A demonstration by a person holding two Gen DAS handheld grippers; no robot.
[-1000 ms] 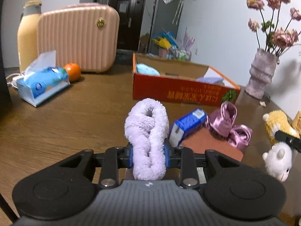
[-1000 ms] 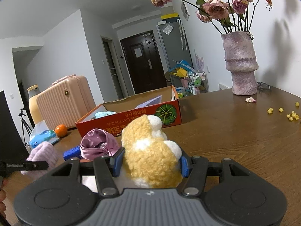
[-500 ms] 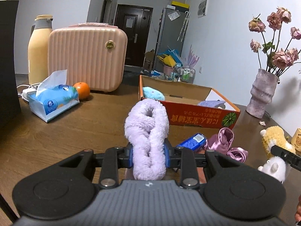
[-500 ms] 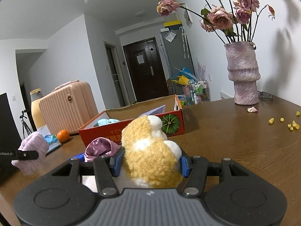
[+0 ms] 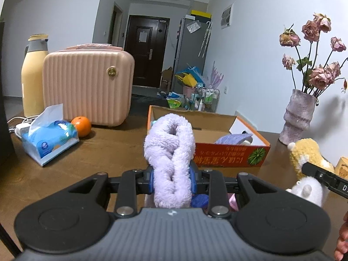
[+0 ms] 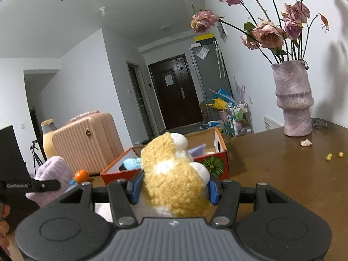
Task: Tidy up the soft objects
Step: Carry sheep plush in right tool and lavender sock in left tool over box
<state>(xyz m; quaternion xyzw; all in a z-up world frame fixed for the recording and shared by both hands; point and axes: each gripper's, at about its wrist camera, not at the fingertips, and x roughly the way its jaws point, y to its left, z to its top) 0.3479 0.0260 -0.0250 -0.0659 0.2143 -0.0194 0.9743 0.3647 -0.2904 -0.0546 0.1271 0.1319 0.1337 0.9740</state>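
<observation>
Lilac fluffy twisted scrunchie stands upright, long axis vertical, pinched in left tongs; right tongs clamp yellow-white plush toy.

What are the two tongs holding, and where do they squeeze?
Left tongs squeeze a purple scrunchie at its lower end; right tongs squeeze a plush toy around its middle.

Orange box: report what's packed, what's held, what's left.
Done: the orange box already holds a blue toy and a purple cloth. In hand: left gripper clamps a lilac towel; right gripper clamps a yellow plush. Left: dropping both in.
</observation>
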